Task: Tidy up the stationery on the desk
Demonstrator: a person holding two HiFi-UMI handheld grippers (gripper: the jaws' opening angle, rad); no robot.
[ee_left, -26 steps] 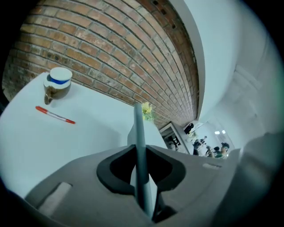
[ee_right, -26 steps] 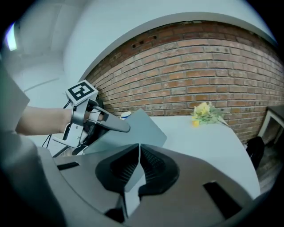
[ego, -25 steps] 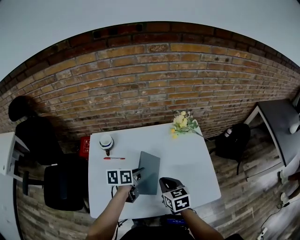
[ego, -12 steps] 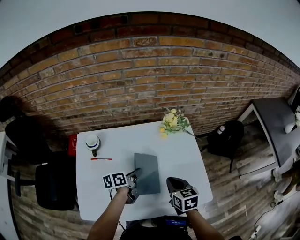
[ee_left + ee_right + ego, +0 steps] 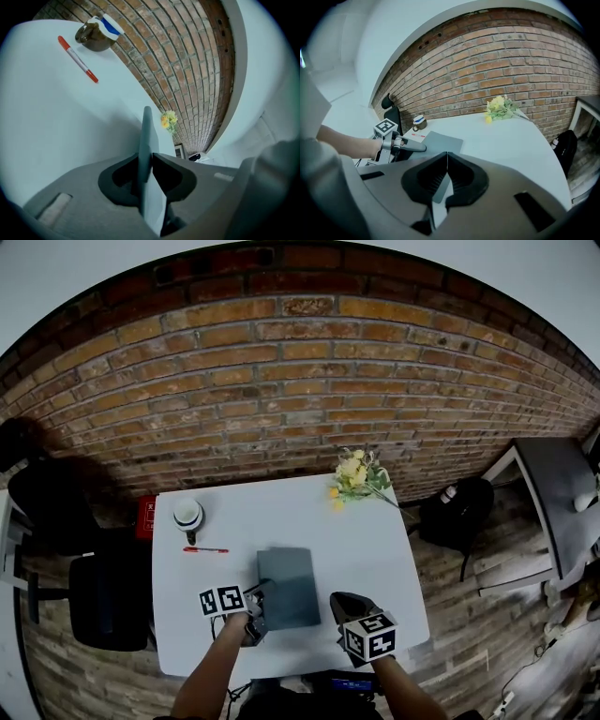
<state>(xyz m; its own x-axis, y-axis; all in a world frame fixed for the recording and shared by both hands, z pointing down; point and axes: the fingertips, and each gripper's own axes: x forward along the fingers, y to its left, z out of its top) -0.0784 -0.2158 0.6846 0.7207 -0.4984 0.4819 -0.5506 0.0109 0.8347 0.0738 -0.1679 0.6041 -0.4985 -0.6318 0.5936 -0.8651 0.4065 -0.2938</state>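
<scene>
White desk (image 5: 375,559) against brick wall. Grey notebook (image 5: 289,582) sits mid-front, its near-left corner hidden by the left gripper (image 5: 257,602), whose jaws are clamped on that edge. Whether the notebook is lifted is unclear. Right gripper (image 5: 339,602) has its jaws together, empty, just right of the notebook. Both forearms reach in from the desk's front.

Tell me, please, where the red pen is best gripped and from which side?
Probably mid-barrel, from straight above, pinching across its thin width: the red pen lies flat on the white desk with bare surface along both long sides.
</scene>
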